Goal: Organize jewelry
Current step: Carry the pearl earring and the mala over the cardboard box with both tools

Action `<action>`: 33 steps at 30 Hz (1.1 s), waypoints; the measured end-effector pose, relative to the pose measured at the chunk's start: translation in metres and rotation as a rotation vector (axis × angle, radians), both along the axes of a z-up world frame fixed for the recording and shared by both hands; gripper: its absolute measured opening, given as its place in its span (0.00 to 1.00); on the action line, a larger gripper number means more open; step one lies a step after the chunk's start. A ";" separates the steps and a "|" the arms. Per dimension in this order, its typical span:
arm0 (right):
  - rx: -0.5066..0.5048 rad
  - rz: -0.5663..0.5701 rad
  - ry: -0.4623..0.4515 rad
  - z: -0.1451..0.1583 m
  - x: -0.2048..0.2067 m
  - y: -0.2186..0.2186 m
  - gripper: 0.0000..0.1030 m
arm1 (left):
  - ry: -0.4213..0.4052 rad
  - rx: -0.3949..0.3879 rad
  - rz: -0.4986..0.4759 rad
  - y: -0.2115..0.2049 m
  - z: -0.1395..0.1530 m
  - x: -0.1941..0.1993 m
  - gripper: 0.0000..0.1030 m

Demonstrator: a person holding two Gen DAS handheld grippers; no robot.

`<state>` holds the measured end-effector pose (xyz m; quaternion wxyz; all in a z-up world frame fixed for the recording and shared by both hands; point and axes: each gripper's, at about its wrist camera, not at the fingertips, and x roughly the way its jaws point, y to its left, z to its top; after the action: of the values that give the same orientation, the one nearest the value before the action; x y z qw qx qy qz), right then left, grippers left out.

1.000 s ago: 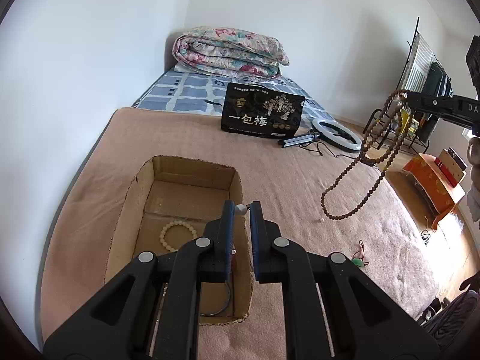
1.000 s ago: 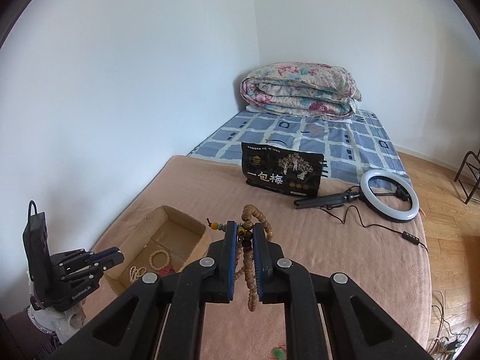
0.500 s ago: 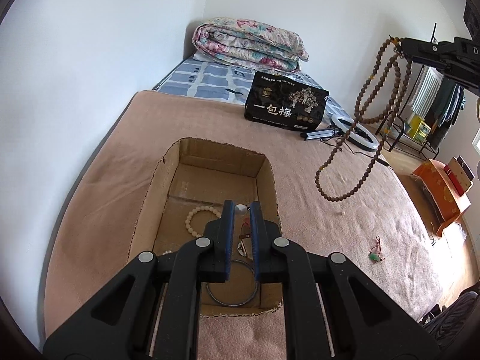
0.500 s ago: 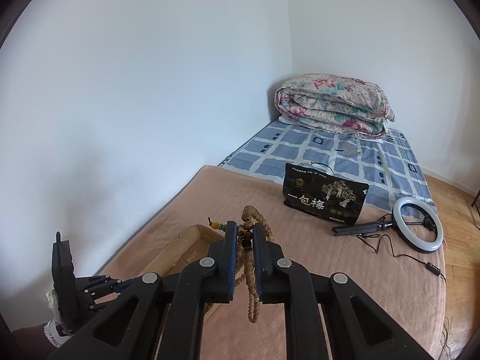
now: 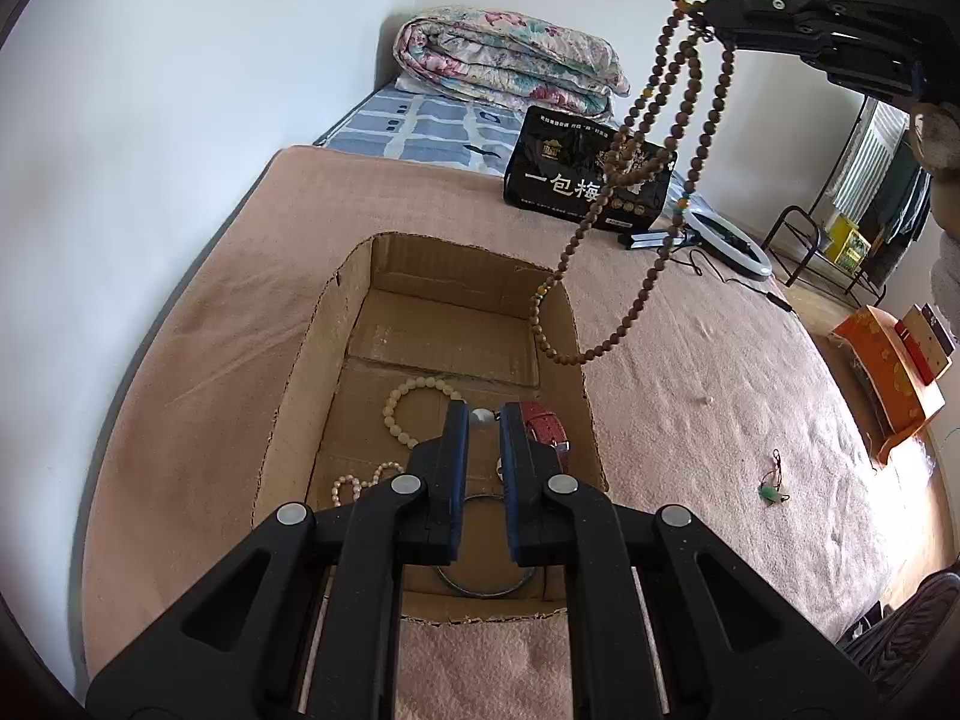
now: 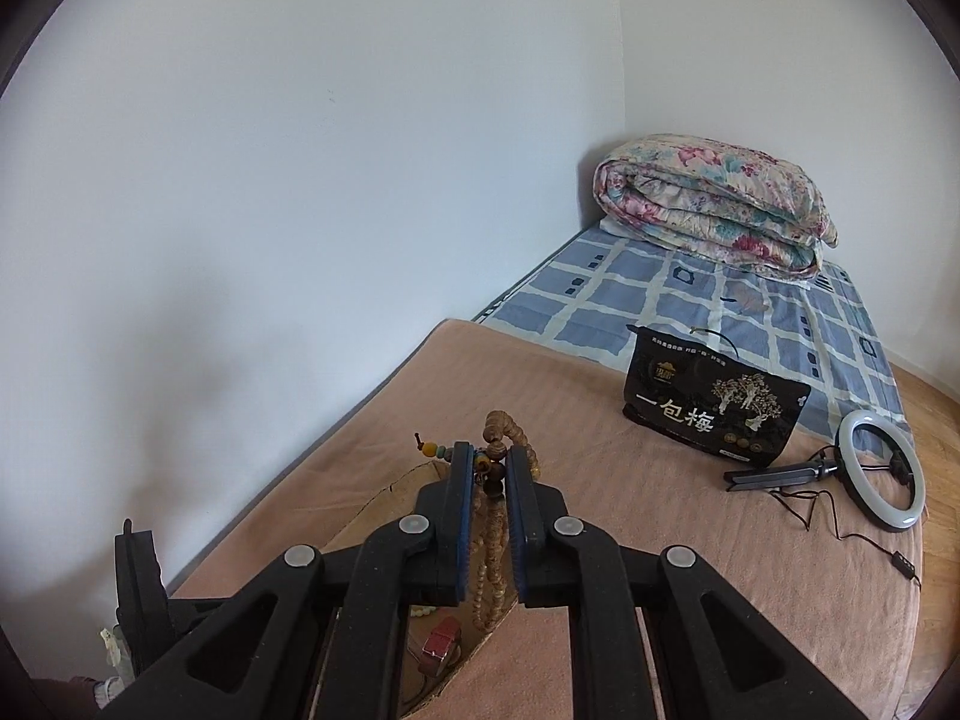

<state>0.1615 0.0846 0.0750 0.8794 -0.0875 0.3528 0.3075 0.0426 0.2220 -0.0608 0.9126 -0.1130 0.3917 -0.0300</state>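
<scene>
The right gripper, fingers pinching the long brown bead necklace, carries it above the cardboard box near the bed's left edge, where the left gripper, fingers pressed together on a small pale bead, hovers; next, lower the strand inside and release.

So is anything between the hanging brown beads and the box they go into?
Nothing visible. The brown beads hang from the right gripper, their low loop over the box's right wall; the box is open-topped, with the left gripper at its near end.

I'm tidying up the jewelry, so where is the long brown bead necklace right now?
The bead necklace hangs from the right gripper, upper right in the left wrist view, its lowest loop over the far right corner of the cardboard box.
</scene>
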 end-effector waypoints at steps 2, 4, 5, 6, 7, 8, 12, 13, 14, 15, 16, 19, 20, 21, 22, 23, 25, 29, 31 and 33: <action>-0.006 0.002 0.013 -0.007 0.003 0.005 0.08 | 0.005 0.003 -0.001 -0.001 -0.002 0.000 0.08; -0.016 0.001 0.026 -0.016 0.008 0.010 0.08 | 0.008 0.000 0.002 0.001 -0.004 -0.001 0.08; -0.020 0.000 0.033 -0.020 0.010 0.011 0.08 | 0.011 -0.001 0.005 0.001 -0.005 -0.001 0.08; -0.026 0.000 0.037 -0.025 0.013 0.012 0.08 | 0.014 -0.001 0.007 0.002 -0.006 0.000 0.08; -0.034 -0.004 0.037 -0.030 0.014 0.014 0.08 | 0.018 0.000 0.008 0.001 -0.007 0.000 0.08; -0.042 -0.008 0.039 -0.034 0.016 0.016 0.08 | 0.021 0.002 0.007 0.001 -0.009 0.000 0.08; -0.050 -0.014 0.073 -0.053 0.023 0.018 0.08 | 0.032 0.014 0.007 0.000 -0.013 0.002 0.08; -0.053 -0.014 0.080 -0.058 0.024 0.020 0.08 | 0.034 0.015 0.009 0.001 -0.014 0.003 0.08; -0.055 -0.014 0.089 -0.063 0.025 0.020 0.08 | 0.038 0.016 0.011 0.001 -0.016 0.003 0.08; -0.057 -0.015 0.099 -0.068 0.027 0.021 0.08 | 0.043 0.015 0.012 0.001 -0.018 0.004 0.08; -0.059 -0.015 0.108 -0.072 0.028 0.022 0.08 | 0.050 0.013 0.011 0.002 -0.020 0.005 0.08; -0.069 -0.020 0.129 -0.086 0.030 0.024 0.08 | 0.065 0.017 0.005 0.000 -0.025 0.008 0.08; -0.073 -0.019 0.135 -0.091 0.031 0.025 0.08 | 0.066 0.018 0.004 -0.001 -0.025 0.008 0.08; -0.076 -0.019 0.140 -0.095 0.032 0.026 0.08 | 0.066 0.019 0.005 -0.001 -0.026 0.008 0.08; -0.080 -0.020 0.144 -0.099 0.033 0.026 0.08 | 0.067 0.018 0.007 -0.001 -0.026 0.009 0.08; -0.083 -0.021 0.150 -0.103 0.034 0.027 0.08 | 0.068 0.015 0.009 0.000 -0.026 0.010 0.08; -0.086 -0.022 0.163 -0.110 0.036 0.028 0.08 | 0.068 0.013 0.015 0.001 -0.027 0.010 0.08; -0.084 -0.021 0.190 -0.121 0.039 0.031 0.08 | 0.071 0.010 0.028 0.005 -0.028 0.012 0.08; -0.088 -0.021 0.202 -0.127 0.040 0.032 0.08 | 0.073 0.010 0.030 0.005 -0.029 0.013 0.08; -0.093 -0.021 0.210 -0.131 0.039 0.033 0.08 | 0.074 0.014 0.032 0.005 -0.029 0.013 0.08</action>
<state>0.2007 0.1179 -0.0559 0.8358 -0.0917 0.4577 0.2891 0.0556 0.2273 -0.0901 0.8986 -0.1139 0.4237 -0.0086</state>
